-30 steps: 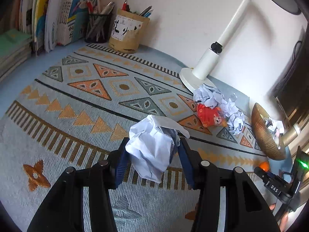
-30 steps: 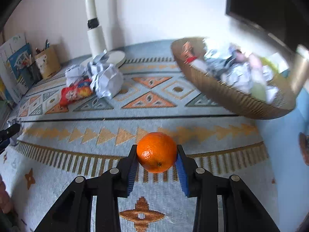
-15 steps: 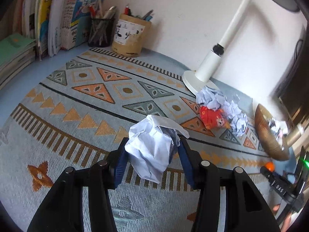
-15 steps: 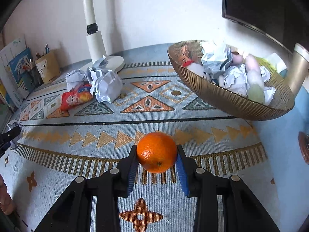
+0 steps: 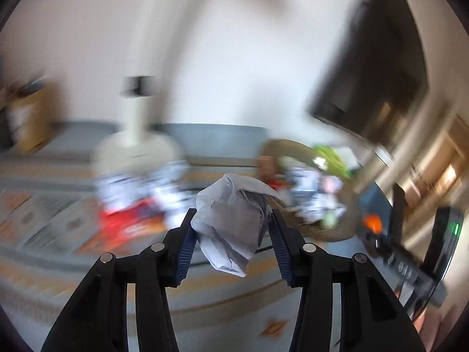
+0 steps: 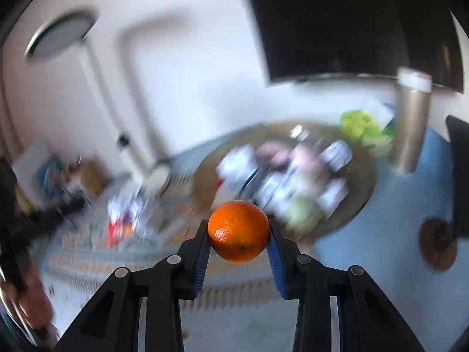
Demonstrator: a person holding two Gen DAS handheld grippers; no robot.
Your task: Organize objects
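Item 1: crumpled paper ball. White to pale grey, deeply creased, with a loose flap folded over its top; its lower end hangs below the finger pads. We find it gripped between the blue ribbed pads of the left gripper, which is clenched on it and holds it clear of the patterned mat.

Item 2: orange. Round, bright orange, pitted skin with a glossy highlight at lower left and a small dark spot near the bottom. We find it pinched at its widest part by the right gripper, raised above the near edge of the mat.

Item 3: gold bowl, far and right of the orange, holding blurred white, pink and pale green things that we cannot name.

Item 4: white desk lamp, base on the far left of the mat in the left wrist view, with blurred paper wads and a red packet just in front of it.

Item 5: gold bottle with white cap, upright, right of the bowl.

Both views are heavily motion-blurred apart from the held items.
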